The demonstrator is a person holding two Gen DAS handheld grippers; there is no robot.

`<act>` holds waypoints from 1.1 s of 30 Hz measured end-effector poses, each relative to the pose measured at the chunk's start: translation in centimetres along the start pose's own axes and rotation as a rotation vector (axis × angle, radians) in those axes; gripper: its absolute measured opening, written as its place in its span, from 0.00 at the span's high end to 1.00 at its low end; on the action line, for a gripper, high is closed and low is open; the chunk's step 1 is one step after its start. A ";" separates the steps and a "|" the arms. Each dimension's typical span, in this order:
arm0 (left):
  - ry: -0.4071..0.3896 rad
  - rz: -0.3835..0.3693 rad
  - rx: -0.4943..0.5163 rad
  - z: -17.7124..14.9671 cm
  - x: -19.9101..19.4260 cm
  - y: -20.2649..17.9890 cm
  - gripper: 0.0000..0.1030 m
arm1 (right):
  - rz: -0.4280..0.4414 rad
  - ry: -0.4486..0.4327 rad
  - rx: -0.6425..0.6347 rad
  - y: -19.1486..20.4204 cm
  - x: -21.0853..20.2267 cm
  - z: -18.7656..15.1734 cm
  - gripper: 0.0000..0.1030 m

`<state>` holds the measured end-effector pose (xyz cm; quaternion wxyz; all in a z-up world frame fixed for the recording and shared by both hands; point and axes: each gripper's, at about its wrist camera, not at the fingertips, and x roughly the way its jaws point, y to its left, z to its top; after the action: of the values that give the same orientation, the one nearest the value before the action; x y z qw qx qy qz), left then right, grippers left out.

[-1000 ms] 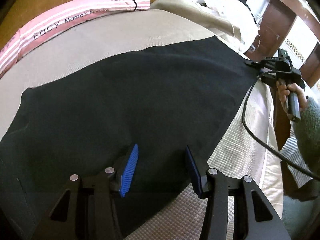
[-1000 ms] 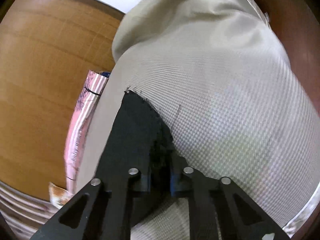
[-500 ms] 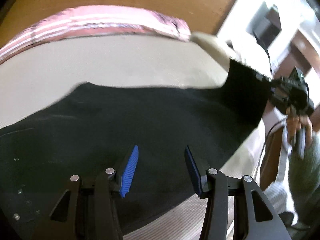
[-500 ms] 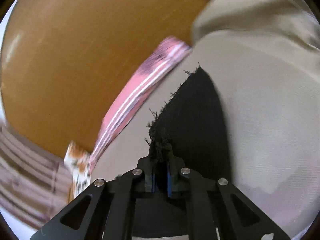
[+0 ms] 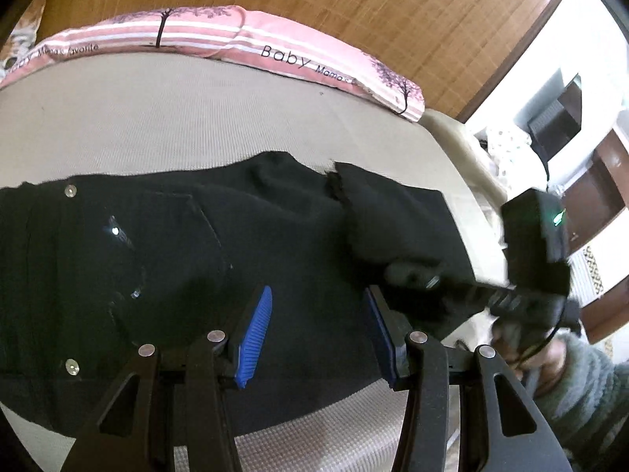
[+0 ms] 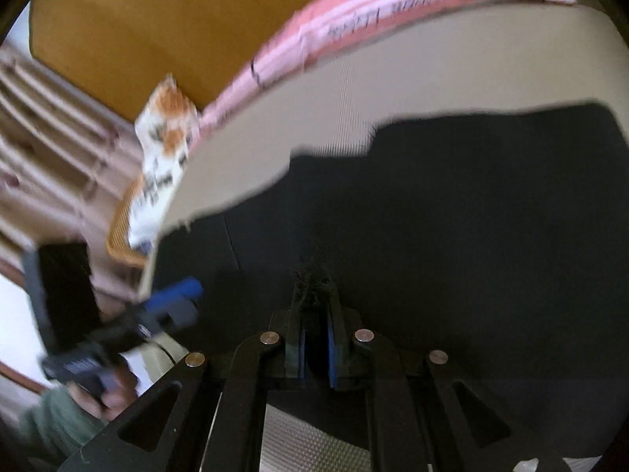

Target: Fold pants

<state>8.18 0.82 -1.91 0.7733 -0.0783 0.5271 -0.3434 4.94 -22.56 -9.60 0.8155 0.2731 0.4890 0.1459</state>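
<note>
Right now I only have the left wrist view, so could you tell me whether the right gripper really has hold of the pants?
Observer: Yes, the right gripper is shut on a frayed edge of the black pants.
Operator: Thank you. What lies ahead of its fingertips?
Observer: More black fabric spreads out beyond them, and past that is the beige bedcover.
Operator: I can barely make out something at the pillow's end. What is it?
Observer: An orange-and-white patterned item sits at the end of the pink pillow. It is too blurred to tell more.
</note>
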 end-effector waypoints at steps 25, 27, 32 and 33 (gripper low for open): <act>0.104 -0.142 -0.141 0.4 2.0 0.5 0.52 | -0.013 0.045 -0.126 3.9 0.6 -2.3 0.60; 0.127 -0.164 -0.157 0.4 2.5 0.2 0.52 | -0.012 -0.011 -0.122 3.7 -2.0 -2.1 0.57; 0.225 -0.203 -0.234 -0.3 4.8 0.1 0.52 | -0.073 -0.119 -0.025 0.7 -7.2 -2.1 0.51; 0.249 -0.206 -0.250 -0.5 5.3 0.1 0.52 | -0.078 -0.128 -0.007 0.2 -7.8 -2.2 0.51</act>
<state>8.92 -2.28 -6.21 0.6474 -0.1839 0.6463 -0.3596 -0.76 -25.64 -4.71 0.8510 0.2599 0.4457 0.0981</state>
